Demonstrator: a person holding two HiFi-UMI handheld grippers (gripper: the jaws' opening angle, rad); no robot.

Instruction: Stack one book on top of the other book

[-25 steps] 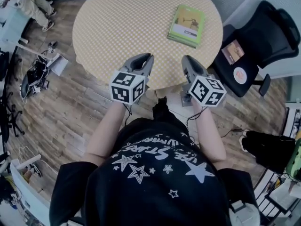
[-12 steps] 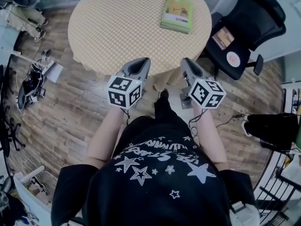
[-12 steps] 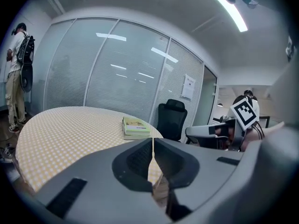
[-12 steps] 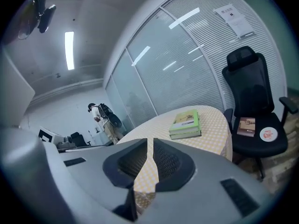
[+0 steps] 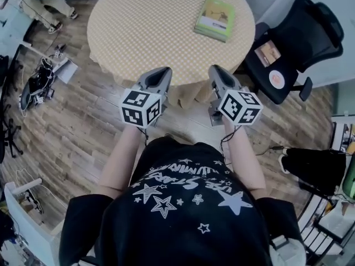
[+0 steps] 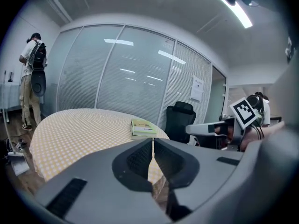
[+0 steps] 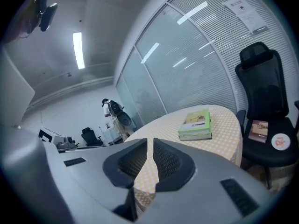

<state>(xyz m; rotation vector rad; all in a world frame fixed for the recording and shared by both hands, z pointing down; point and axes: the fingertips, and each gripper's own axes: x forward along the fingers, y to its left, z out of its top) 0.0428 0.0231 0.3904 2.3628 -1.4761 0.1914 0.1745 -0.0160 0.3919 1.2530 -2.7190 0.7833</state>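
Two green books [image 5: 215, 18] lie stacked, one on the other, at the far right of the round table [image 5: 144, 32] with its yellow checked cloth. Both grippers hang just off the table's near edge, over the floor, far from the books. My left gripper [image 5: 162, 71] is shut with nothing in it; its jaws meet in the left gripper view [image 6: 153, 141], the books [image 6: 142, 127] beyond them. My right gripper [image 5: 215, 69] has its jaws almost together, a thin slit only, and holds nothing [image 7: 150, 141]. The book stack [image 7: 196, 124] lies ahead of it.
A black office chair [image 5: 299, 43] stands right of the table, with a small book and a round item on its seat. Cables and gear [image 5: 41, 85] litter the wood floor at left. A person with a backpack [image 6: 30, 78] stands by the glass wall.
Both grippers have drawn back from over the table's near edge and now hang over the floor. The stacked books have stayed where they were.
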